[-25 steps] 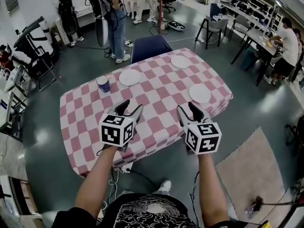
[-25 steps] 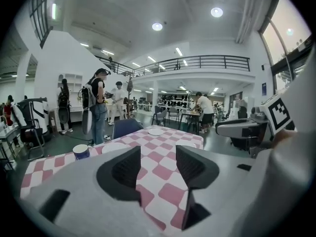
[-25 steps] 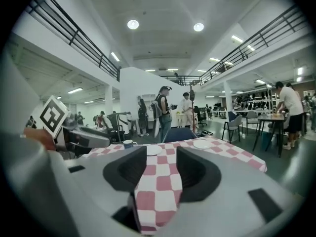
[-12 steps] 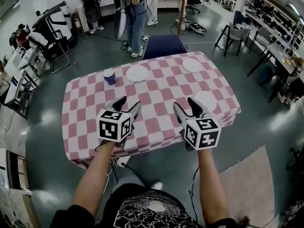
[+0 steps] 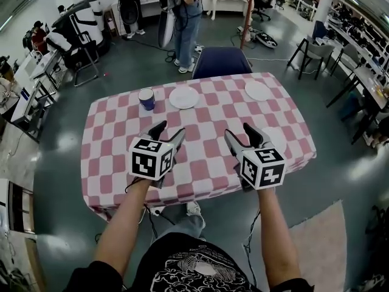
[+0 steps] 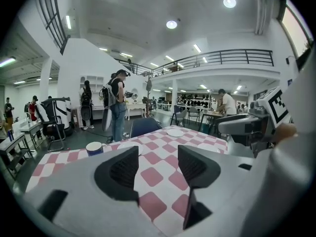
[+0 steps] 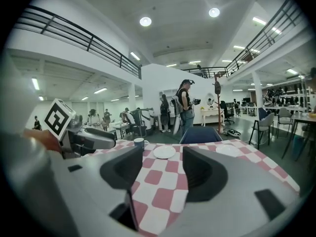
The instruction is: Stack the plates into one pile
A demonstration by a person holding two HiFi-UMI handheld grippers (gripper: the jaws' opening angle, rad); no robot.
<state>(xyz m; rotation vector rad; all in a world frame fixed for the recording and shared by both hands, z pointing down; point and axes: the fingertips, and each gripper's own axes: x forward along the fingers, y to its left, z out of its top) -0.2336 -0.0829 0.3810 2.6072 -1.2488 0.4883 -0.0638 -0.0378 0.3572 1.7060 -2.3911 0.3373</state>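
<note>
Checked table (image 5: 200, 163) in a busy hall. Unstacked, well apart: left plate (image 5: 183, 97) beside a cup (image 5: 146, 98); far plate (image 5: 258, 90); near plate (image 5: 278, 140) by the right gripper (image 5: 240, 132). Jaws of left gripper (image 5: 170, 131) and right gripper just opened wide, empty, likely readying a first pick.

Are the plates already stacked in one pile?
No, the plate by the cup, the far-right plate and the plate by the right claw lie apart.

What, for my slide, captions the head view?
Empty, just opened, left claw and right claw hover over checkered table with three separate plates.
</note>
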